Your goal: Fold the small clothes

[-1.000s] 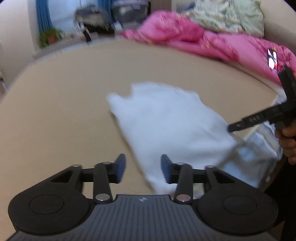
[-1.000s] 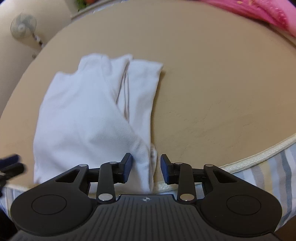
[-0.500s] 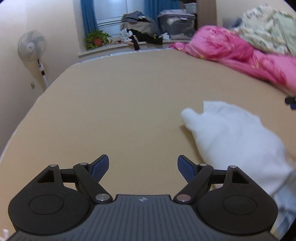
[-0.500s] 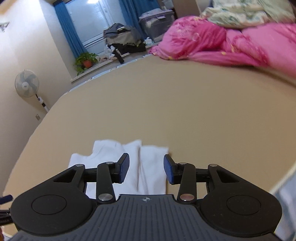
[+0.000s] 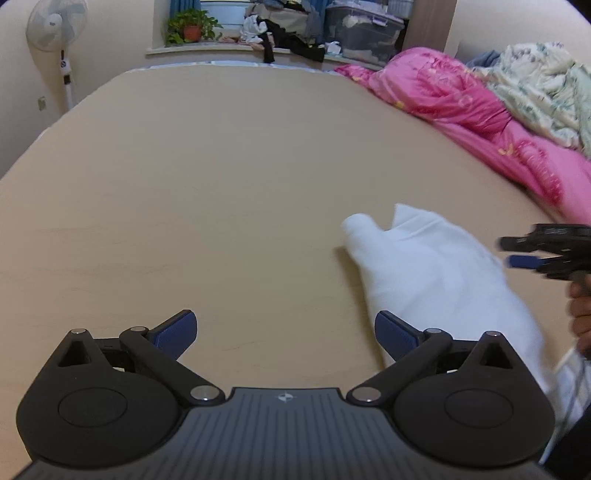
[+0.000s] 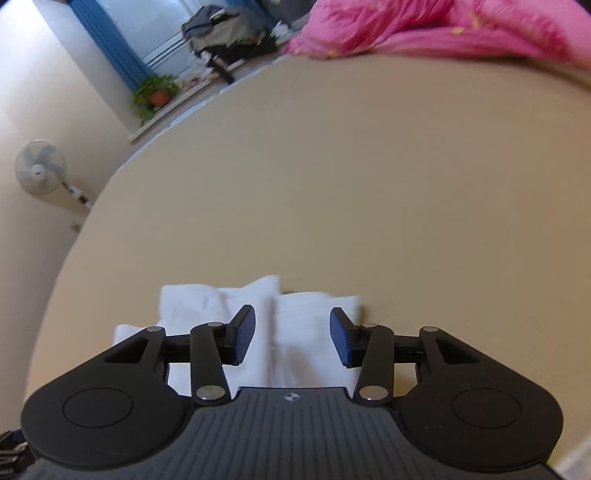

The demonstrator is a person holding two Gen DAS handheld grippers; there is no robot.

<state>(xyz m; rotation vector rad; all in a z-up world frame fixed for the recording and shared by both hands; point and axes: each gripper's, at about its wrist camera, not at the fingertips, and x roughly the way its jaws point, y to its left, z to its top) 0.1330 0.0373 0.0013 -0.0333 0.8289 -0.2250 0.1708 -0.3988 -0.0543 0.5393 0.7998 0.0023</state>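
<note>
A small white garment [image 5: 436, 273] lies folded on the tan bed surface [image 5: 221, 184], near its front edge. My left gripper [image 5: 286, 334] is wide open and empty, to the left of the garment and above the bare surface. My right gripper [image 6: 291, 338] is open and empty, held above the garment [image 6: 306, 332], whose folded halves show between and beyond the blue pads. The right gripper also shows at the right edge of the left wrist view [image 5: 546, 254].
A pink quilt [image 5: 480, 122] and a pale floral blanket [image 5: 543, 85] are piled along the bed's right side. A windowsill with a potted plant [image 5: 190, 27], clothes and a storage box lies beyond the far edge. A standing fan [image 5: 59, 33] is at the left wall.
Both grippers have lifted and tilted up from the garment. The left gripper swung left off the cloth and opened wide. The right gripper opened wider too.
</note>
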